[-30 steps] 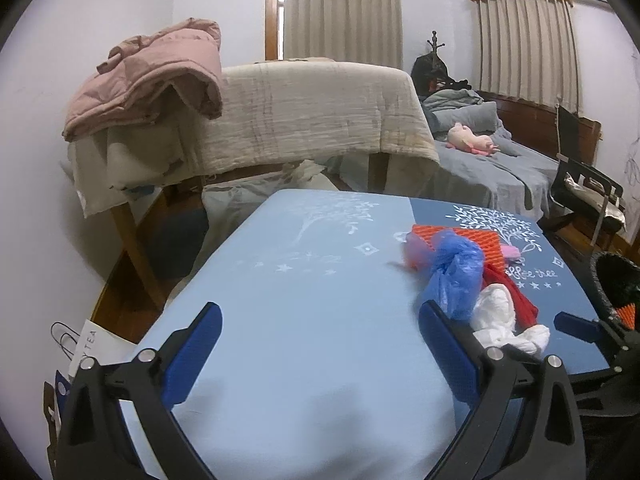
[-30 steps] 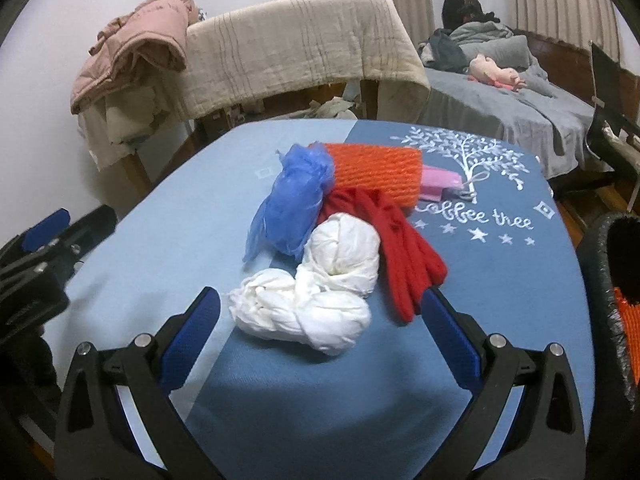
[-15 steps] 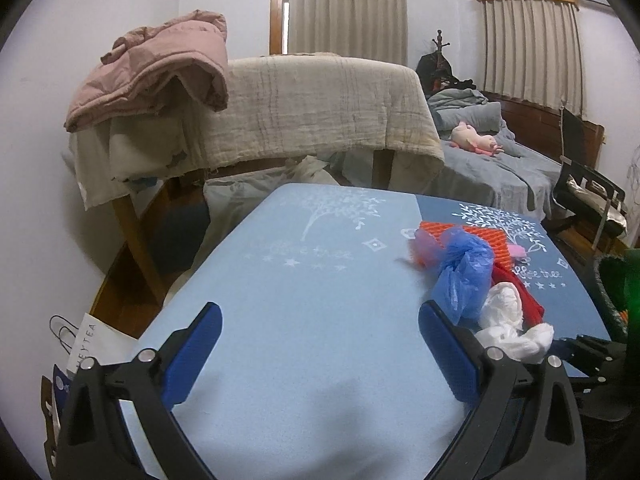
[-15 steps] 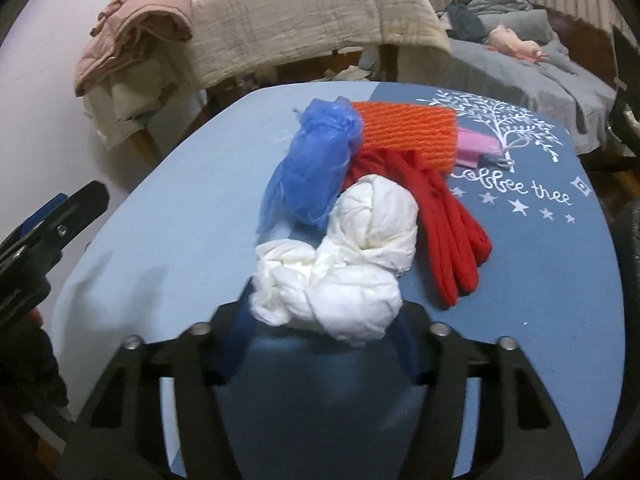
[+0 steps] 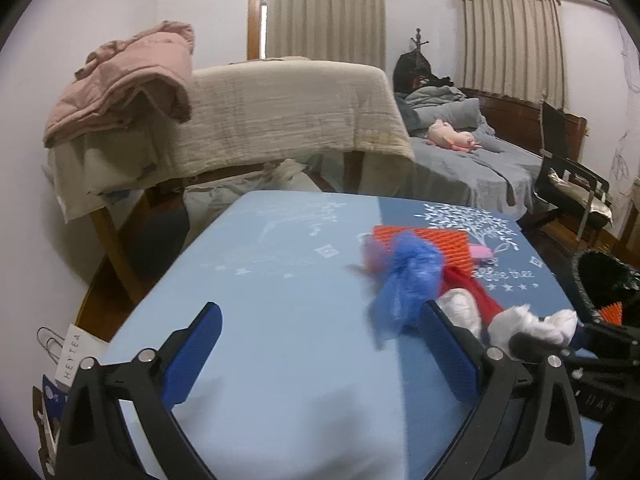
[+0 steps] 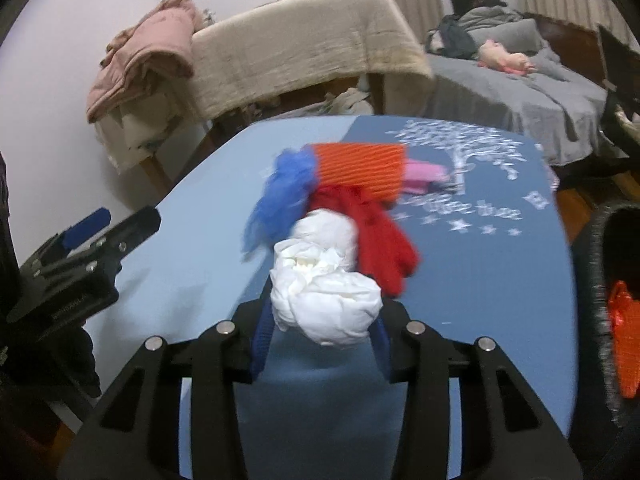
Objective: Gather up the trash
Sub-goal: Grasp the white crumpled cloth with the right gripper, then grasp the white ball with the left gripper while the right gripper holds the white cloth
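At far left, beside the floor, a white paper tag (image 5: 73, 356) reads "HEYTEA". The left claw (image 5: 320, 356) hangs with its blue pads wide apart over the bare pale-blue half of the cloth-covered counter (image 5: 280, 320), gripping nothing, with open room out to the near and left edges. To the right lies the pile: a crumpled blue plastic bag (image 6: 282, 196), an orange ribbed foam sheet (image 6: 360, 172), a red knitted glove (image 6: 380, 236) and a small pink packet (image 6: 426, 172). The right claw (image 6: 320, 320) is clamped on a white crumpled tissue wad (image 6: 324, 300), at the pile's near end. The darker cloth carries a white tree and script (blurred, perhaps "coffee tree"). Past the counter's right edge stands a black woven bin (image 6: 600, 280) holding an orange scrap (image 6: 624, 344).
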{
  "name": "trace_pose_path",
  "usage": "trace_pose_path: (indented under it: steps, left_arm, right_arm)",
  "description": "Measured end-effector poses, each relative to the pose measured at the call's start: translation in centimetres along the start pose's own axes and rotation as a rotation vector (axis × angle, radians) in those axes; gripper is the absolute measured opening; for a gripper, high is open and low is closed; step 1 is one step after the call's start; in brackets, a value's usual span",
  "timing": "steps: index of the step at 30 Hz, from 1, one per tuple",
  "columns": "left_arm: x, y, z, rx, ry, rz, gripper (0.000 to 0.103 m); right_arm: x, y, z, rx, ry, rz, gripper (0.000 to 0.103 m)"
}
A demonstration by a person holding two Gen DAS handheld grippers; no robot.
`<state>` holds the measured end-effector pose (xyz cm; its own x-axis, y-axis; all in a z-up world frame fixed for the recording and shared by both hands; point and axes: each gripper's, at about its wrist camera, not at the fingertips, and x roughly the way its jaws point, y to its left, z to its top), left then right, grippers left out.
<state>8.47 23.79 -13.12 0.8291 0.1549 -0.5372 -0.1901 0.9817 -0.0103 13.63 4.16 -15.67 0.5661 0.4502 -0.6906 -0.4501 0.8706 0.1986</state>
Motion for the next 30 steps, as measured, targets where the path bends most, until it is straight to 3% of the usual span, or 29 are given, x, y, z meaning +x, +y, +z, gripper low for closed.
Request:
trace_pose_path:
  steps: [6, 14, 26, 29, 30]
  left_arm:
    - [1.0, -3.2, 0.1, 0.001, 0.012, -0.05, 0.091]
    - [3.6, -7.8, -0.3, 0.02, 0.064, -0.13, 0.073]
    - [8.1, -10.7, -1.0, 0.014, 0.174, -0.102, 0.066]
    - [9.3, -11.1, -1.2, 0.026, 0.228, -0.093, 0.055]
    - [9.4, -11.1, -1.3, 0.026, 0.236, -0.099, 0.046]
  right_arm:
    - [-0.9, -3.6, 0.0, 0.028, -0.014, -0.049, 0.04]
    - [-1.3, -7.7, -0.1, 0.061, -0.021, -0.094, 0.041]
    - [-0.5, -10.3, -0.5, 0.083, -0.01, -0.11, 0.041]
    - [-0.4, -10.7, -0.6, 0.091, -0.008, -0.111, 0.041]
    - [-0.4, -10.8, -0.7, 0.095, -0.006, -0.111, 0.041]
